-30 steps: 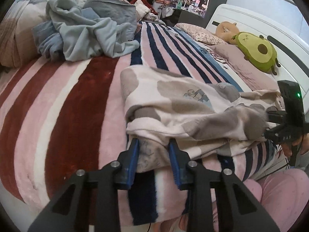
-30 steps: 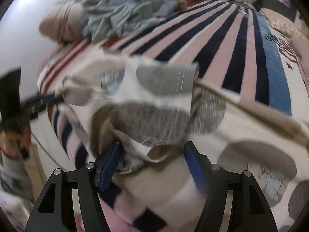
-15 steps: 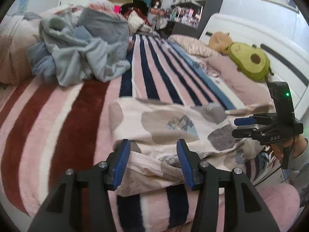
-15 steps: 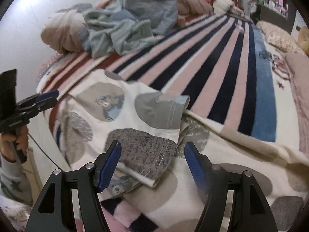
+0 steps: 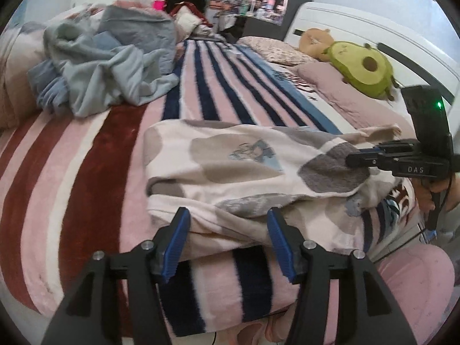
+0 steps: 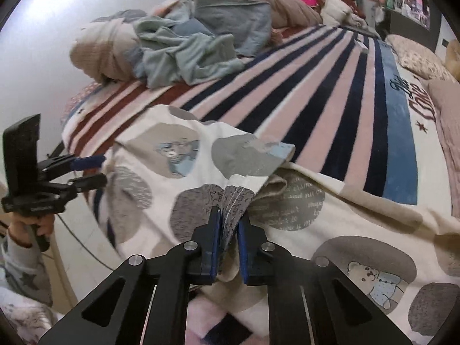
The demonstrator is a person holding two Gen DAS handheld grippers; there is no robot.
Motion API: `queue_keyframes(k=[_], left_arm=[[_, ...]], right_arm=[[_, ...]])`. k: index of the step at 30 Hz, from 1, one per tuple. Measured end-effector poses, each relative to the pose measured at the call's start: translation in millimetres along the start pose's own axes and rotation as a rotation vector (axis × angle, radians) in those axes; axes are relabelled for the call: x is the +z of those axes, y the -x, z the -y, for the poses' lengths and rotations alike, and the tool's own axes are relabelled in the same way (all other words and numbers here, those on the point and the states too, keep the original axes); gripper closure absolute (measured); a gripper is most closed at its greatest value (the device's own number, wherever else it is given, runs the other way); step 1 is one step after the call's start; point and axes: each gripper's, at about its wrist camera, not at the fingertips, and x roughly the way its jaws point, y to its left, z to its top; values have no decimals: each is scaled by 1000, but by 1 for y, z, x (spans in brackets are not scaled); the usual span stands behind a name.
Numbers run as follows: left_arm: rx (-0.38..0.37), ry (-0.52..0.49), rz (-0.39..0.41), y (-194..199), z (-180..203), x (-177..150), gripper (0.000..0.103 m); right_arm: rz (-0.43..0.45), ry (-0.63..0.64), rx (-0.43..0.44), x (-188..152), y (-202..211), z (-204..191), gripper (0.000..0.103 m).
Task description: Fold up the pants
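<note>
The right gripper (image 6: 229, 240) is clamping nearly closed on a fold of the pants (image 6: 178, 172), its blue pads pinching a grey patterned patch along a stitched seam, and in the left wrist view the same gripper (image 5: 355, 159) is reaching in from the right with its tips pressing onto the fabric's grey patch. The left gripper (image 5: 228, 244) is standing wide apart at the near edge of the pants (image 5: 230, 169), its blue-padded fingers (image 5: 176, 241) gripping nothing and framing the lower hem; in the right wrist view that gripper (image 6: 86, 171) is sitting just beside the pants' left edge with its jaws parted. The pants, cream with grey and beige circles and small bear prints, are lying folded over themselves near the bed's front edge, spreading across a striped blanket (image 5: 95, 178) of pink, dark red, navy and white bands. Farther back, a heap of pale blue and grey clothes (image 5: 109, 66) is sitting at the far left of the bed. Near the white headboard (image 5: 359, 28), an avocado plush (image 5: 360, 69) is resting on a pink pillow (image 5: 339, 92).
</note>
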Motion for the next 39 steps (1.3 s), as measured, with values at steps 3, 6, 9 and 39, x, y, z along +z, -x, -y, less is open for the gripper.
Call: queue_keyframes(k=[3, 6, 9, 39], left_arm=[[-38, -85, 1, -3, 21, 4, 40], [-73, -184, -26, -19, 48, 9, 40], [-52, -253, -55, -36, 69, 13, 40], [26, -175, 0, -32, 47, 27, 102]], right_arm=[[-11, 15, -7, -3, 7, 0, 98], [-25, -10, -38, -1, 3, 5, 95], [-34, -65, -47, -2, 0, 20, 88], [-33, -172, 31, -8, -21, 63, 67]])
